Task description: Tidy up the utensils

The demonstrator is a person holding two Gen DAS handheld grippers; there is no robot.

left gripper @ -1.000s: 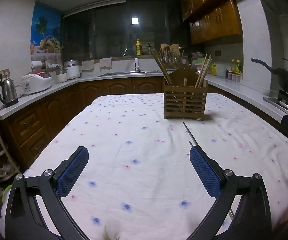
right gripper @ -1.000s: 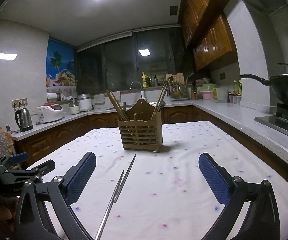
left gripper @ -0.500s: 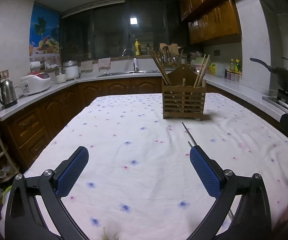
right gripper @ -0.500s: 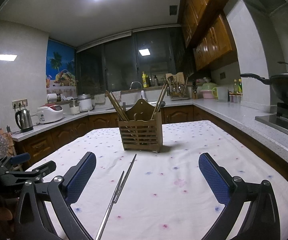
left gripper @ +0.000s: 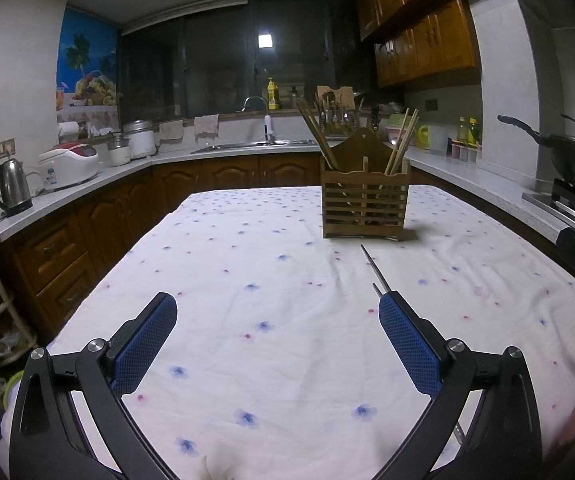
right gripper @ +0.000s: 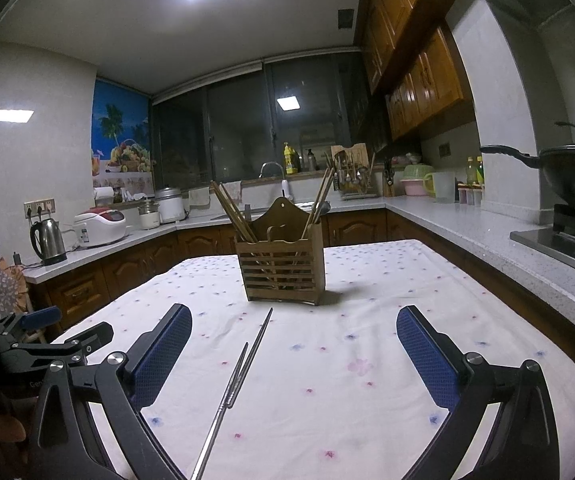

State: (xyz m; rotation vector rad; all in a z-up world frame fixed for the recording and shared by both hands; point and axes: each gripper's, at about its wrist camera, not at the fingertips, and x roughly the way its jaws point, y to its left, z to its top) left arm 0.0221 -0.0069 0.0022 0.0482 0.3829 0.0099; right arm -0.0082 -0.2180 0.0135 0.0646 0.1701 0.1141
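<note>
Cloth-covered table (right gripper: 427, 292) with wooden utensil holder (right gripper: 281, 270) and, near it, metal chopsticks (right gripper: 243, 364).

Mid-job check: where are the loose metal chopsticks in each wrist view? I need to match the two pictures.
Left wrist view: the metal chopsticks lie right of centre on the tablecloth, tips toward the holder, partly hidden behind the left gripper's right finger.
Right wrist view: the chopsticks run lower left of centre, between the open fingers of the right gripper.
Shared landmark: the wooden utensil holder, just beyond their tips.
</note>
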